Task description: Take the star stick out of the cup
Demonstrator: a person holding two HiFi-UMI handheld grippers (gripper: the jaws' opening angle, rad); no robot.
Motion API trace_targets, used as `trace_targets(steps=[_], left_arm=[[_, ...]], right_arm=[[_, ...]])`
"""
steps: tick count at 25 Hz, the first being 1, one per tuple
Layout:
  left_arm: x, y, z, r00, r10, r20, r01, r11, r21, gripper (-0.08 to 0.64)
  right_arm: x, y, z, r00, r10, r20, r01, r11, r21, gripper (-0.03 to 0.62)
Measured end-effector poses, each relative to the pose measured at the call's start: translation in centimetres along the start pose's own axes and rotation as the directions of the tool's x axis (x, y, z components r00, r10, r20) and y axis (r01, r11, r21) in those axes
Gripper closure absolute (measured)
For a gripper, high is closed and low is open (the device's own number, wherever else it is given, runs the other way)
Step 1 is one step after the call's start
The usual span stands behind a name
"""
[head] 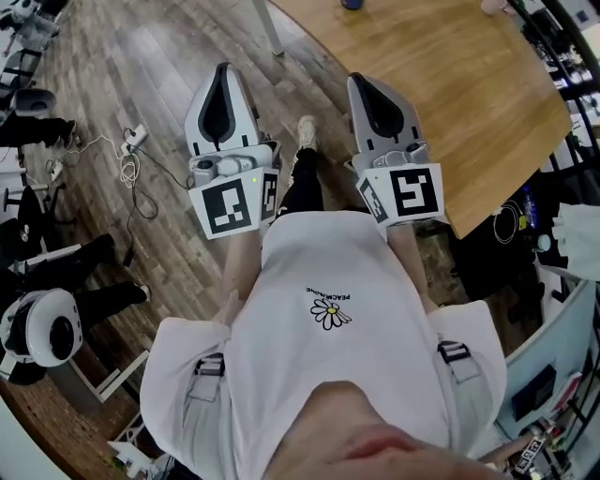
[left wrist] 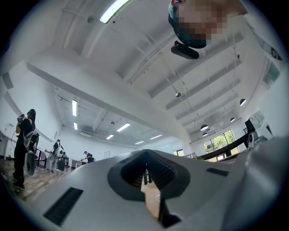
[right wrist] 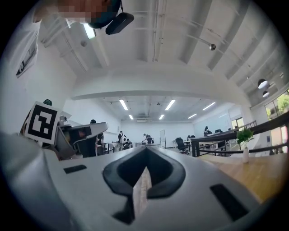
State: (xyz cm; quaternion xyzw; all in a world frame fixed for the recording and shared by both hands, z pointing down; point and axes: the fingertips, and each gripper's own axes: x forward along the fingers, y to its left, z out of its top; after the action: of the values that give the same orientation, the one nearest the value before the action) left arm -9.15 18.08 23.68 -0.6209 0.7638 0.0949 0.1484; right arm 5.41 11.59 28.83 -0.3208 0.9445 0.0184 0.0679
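Observation:
No cup or star stick shows in any view. I hold both grippers close in front of my white shirt, pointing forward and slightly up. In the head view the left gripper (head: 223, 71) hangs over the wooden floor and the right gripper (head: 362, 82) over the near edge of the wooden table (head: 450, 84). The left gripper (left wrist: 145, 154) has its jaws together with nothing between them. The right gripper (right wrist: 145, 151) is likewise shut and empty. Both gripper views look out across the room and up at the ceiling.
A table leg (head: 269, 28) stands ahead between the grippers. Cables and a power strip (head: 134, 141) lie on the floor to the left. A white robot (head: 42, 328) and people stand farther left. A small plant in a vase (right wrist: 244, 144) sits on the table at the right.

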Motion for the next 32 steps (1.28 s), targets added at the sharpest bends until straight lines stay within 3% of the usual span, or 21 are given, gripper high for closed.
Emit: trace_targets(steps=[5, 12, 20, 25, 32], left_arm=[[1.9, 2.1, -2.5, 0.999, 0.023, -0.027, -0.024, 0.999, -0.034, 0.545], [9.3, 3.7, -7.9, 0.998, -0.018, -0.066, 0.012, 0.997, -0.080, 0.545], [25.6, 5.6, -10.3, 0.993, -0.110, -0.039, 0.106, 0.991, -0.087, 0.545], [34.5, 6.2, -11.0, 0.981, -0.195, -0.009, 0.193, 0.973, -0.124, 0.545], [40.6, 6.5, -14.8, 0.962, -0.264, -0.069, 0.242, 0.942, -0.231, 0.545]], right_arm=[[3.3, -1.0, -2.2, 0.999, 0.001, -0.049, -0.001, 1.000, 0.007, 0.587], [9.9, -4.9, -4.2, 0.997, -0.041, -0.072, 0.039, 0.999, -0.029, 0.588], [22.8, -12.6, -1.1, 0.990, -0.141, -0.030, 0.138, 0.986, -0.092, 0.586], [29.7, -16.1, 1.3, 0.978, -0.208, 0.018, 0.209, 0.969, -0.134, 0.588], [34.5, -19.0, 1.6, 0.964, -0.267, 0.014, 0.266, 0.953, -0.147, 0.588]])
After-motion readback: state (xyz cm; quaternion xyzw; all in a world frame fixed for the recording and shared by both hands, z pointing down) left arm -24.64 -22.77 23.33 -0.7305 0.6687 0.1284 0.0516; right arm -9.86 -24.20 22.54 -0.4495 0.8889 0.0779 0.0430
